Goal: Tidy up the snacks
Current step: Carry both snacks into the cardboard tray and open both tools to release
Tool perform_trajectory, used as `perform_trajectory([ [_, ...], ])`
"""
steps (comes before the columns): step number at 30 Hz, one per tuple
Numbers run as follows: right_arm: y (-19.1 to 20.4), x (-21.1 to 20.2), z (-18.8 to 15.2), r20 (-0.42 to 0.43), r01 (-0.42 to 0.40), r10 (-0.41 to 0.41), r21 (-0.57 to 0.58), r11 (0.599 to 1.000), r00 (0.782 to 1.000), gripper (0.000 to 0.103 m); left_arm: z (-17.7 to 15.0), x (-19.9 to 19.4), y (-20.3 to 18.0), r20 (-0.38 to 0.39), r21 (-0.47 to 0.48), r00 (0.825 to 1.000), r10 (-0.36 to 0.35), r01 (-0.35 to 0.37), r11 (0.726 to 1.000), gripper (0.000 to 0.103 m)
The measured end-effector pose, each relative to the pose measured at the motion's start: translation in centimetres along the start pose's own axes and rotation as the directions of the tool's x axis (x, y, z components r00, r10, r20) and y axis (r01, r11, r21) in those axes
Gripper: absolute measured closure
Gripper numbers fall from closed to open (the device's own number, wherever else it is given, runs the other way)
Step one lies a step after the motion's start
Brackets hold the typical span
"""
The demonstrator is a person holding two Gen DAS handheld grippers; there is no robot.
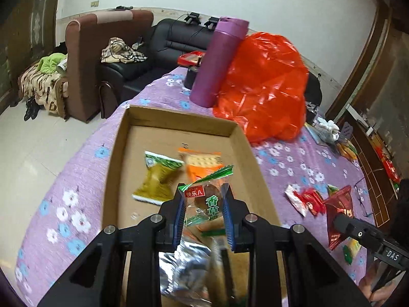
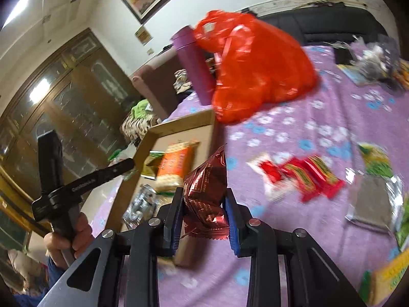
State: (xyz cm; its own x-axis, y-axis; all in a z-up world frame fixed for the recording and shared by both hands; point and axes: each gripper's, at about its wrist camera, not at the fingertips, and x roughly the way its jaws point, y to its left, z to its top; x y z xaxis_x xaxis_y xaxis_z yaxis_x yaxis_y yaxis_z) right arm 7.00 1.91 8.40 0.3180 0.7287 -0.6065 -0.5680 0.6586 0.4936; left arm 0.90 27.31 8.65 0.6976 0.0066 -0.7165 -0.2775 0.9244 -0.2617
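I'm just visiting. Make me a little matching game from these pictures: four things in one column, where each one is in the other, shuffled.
Things:
1. green-topped clear packet
2. dark red packet
3. orange packet
4. purple bottle

Places:
A. lying in the cardboard box
B. in the right gripper
C. beside the red bag
D. in the left gripper

Pairs: 1-D, 2-B, 3-A, 4-C

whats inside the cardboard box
In the box: a green packet and an orange cracker packet. The near floor is hidden by the left gripper and its snack.
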Motion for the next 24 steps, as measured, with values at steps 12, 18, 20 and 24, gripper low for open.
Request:
perform_trajectory([
  [12, 3.7, 11.6, 5.7, -0.091, 0.119, -0.123, -0.048, 0.992, 0.988, 0.07, 3.2, 5.9, 2.1, -0.144, -0.027, 0.99, 0.01, -0.014, 1.0, 0.077],
  [18, 4.0, 15.2, 6.2, -0.12, 0.206, -0.218, -0.101, 0.973, 0.969, 0.07, 3.0, 6.7, 2.1, -0.153, -0.023, 0.988, 0.008, -0.011, 1.0, 0.077],
  [20, 3.9, 15.6, 6.2, -0.124, 0.216, -0.229, -0.109, 0.97, 0.966, 0.07, 3.1, 6.8, 2.0, -0.151, -0.015, 0.988, 0.009, -0.012, 1.0, 0.077],
  [24, 3.7, 16.1, 6.2, -0.134, 0.211, -0.224, -0.105, 0.972, 0.965, 0.07, 3.0, 7.0, 1.7, -0.149, -0.005, 0.989, 0.01, -0.011, 1.0, 0.077],
])
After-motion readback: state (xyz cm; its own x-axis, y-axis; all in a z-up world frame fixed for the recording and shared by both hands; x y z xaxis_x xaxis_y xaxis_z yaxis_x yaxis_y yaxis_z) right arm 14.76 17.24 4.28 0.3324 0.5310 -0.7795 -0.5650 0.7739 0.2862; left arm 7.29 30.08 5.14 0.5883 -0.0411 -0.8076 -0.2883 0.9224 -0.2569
